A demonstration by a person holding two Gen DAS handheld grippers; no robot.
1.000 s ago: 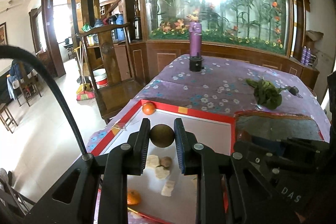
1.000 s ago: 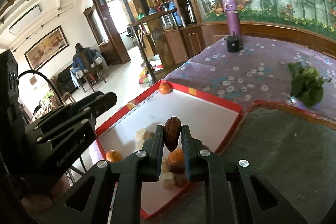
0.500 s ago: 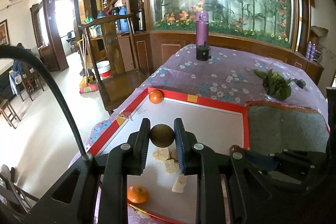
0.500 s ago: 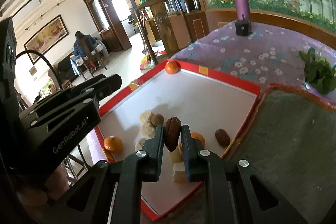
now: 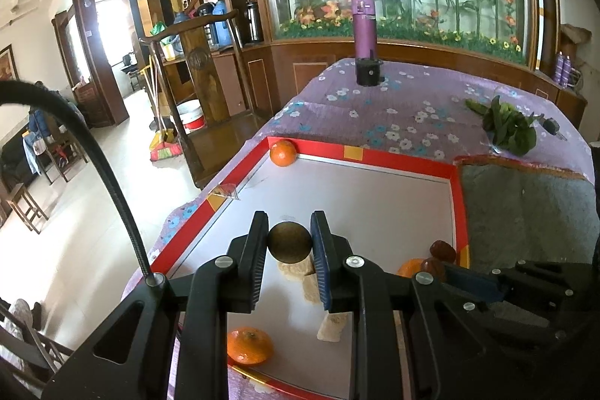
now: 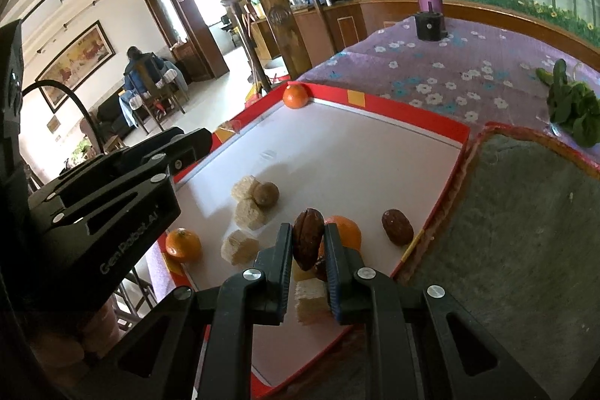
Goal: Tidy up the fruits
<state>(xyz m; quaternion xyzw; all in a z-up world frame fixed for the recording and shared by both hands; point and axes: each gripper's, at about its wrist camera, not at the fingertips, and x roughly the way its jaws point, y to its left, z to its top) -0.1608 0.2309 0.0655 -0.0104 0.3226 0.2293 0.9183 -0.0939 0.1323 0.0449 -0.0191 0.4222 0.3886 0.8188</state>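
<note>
Left wrist view: round brown fruit (image 5: pixel 289 242) pinched between left gripper (image 5: pixel 288 244) fingers, held above white tray (image 5: pixel 375 197). Right wrist view: wrinkled date (image 6: pixel 307 244) clamped upright in right gripper (image 6: pixel 308 250), also above tray. Below and ahead: pale cubes (image 6: pixel 250 214), loose brown ball (image 6: pixel 266 194), second date (image 6: pixel 396 226) right of fingers, oranges (image 6: pixel 183 244) at left and far corner. Versus half second ago: both grips unchanged, cameras tilted lower over tray, nearer fruit pile. Purple bottle (image 5: pixel 364 29) far ahead; greens (image 5: pixel 512 130) far right.

Purple bottle (image 5: pixel 364 25) upright on the floral tablecloth (image 5: pixel 412 107), leafy greens (image 5: pixel 512 130) well apart.
</note>
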